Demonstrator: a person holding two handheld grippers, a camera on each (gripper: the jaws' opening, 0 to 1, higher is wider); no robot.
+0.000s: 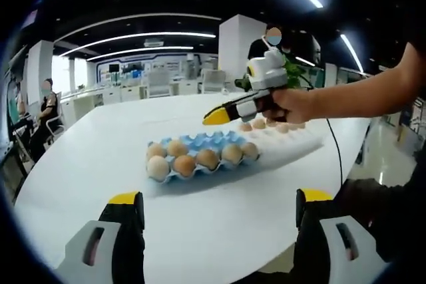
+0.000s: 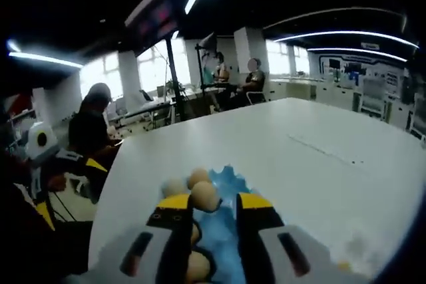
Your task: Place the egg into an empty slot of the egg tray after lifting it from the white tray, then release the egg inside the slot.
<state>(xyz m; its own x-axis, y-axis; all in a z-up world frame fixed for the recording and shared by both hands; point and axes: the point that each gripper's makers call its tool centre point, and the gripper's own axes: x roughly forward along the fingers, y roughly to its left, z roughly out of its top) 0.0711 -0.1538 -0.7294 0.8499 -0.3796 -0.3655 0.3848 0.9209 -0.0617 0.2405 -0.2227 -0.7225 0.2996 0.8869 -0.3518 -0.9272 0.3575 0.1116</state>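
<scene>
Egg (image 2: 204,196), pale brown, shows in the right gripper view right between the yellow tips of the right gripper (image 2: 213,201), hard against the jaw at 9 o'clock of it. The jaws stand about an egg's width apart. Whether they pinch this egg or it simply sits in the tray beyond them, I cannot tell.

It is a light, smooth, brittle thing. The shell would crack under a hard squeeze or a drop and could slide out of a loose one. I would hold it across its widest middle with gentle pressure and open the jaws only once it rests in a cup.

Under and past it lies the blue egg tray (image 2: 226,179), with more eggs visible at 11 o'clock of the egg and down through the gap at 6 o'clock.

In the left gripper view the egg tray (image 1: 213,139) sits mid-table with eggs along its near row. The right gripper (image 1: 216,116), held by a hand (image 1: 289,103), hovers over the tray's far edge at 12 o'clock. The white tray (image 1: 313,141) with its eggs lies just beside the blue one at 2 o'clock. The left gripper (image 1: 219,197) hangs spread wide and empty above the white table (image 1: 100,157) at 6 o'clock.
</scene>
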